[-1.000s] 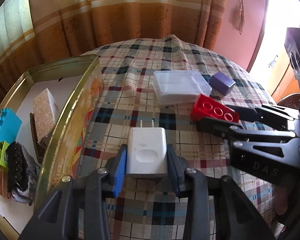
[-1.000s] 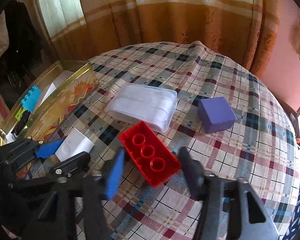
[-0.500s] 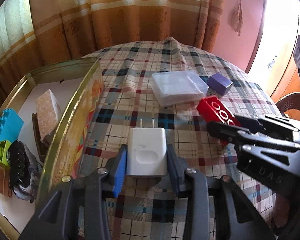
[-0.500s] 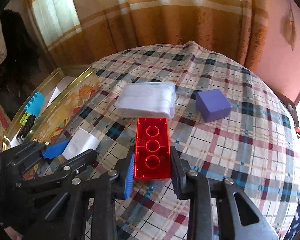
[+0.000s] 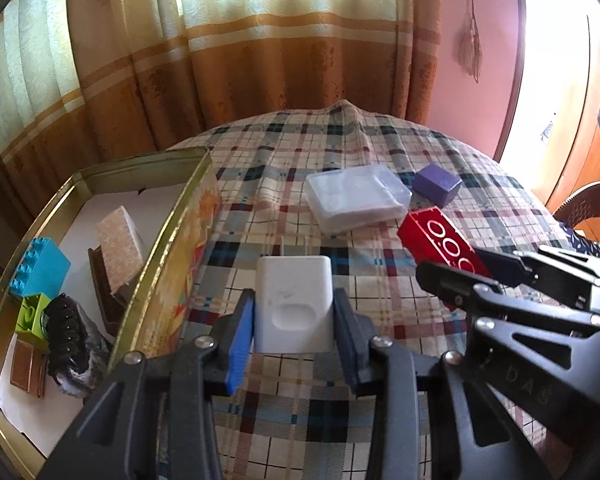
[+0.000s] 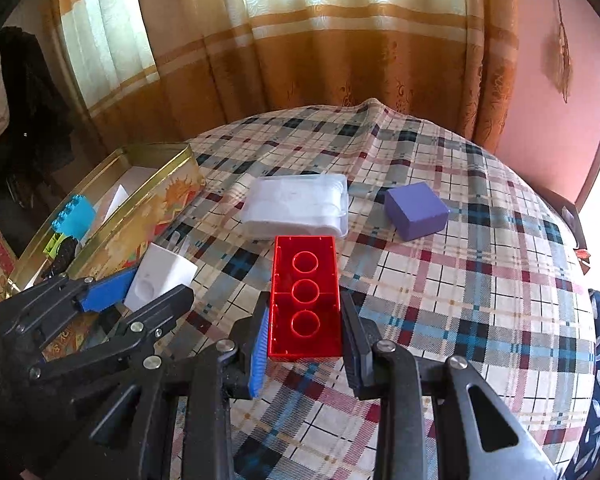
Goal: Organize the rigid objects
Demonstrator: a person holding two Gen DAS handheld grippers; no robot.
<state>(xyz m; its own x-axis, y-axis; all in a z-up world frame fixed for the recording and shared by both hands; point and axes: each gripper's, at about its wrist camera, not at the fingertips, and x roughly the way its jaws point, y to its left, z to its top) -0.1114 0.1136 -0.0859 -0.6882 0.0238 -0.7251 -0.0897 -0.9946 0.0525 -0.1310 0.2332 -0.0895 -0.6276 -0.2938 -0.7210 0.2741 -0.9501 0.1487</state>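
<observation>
My left gripper is shut on a white wall charger, held just above the plaid cloth beside the gold tin. My right gripper is shut on a red three-stud brick, its pads pressing the brick's long sides, with the brick pointing away from the camera. In the right wrist view the left gripper and the white charger appear at lower left, close to the tin. In the left wrist view the right gripper and the red brick are at the right.
A clear plastic case and a purple cube lie on the cloth beyond the brick. The tin holds a blue brick, a green brick, a black ridged item and a beige box. Curtains hang behind the round table.
My right gripper has closed on the red brick, which lay slanted between open jaws and now sits straight and gripped. The left gripper keeps hold of the charger, barely moved.
</observation>
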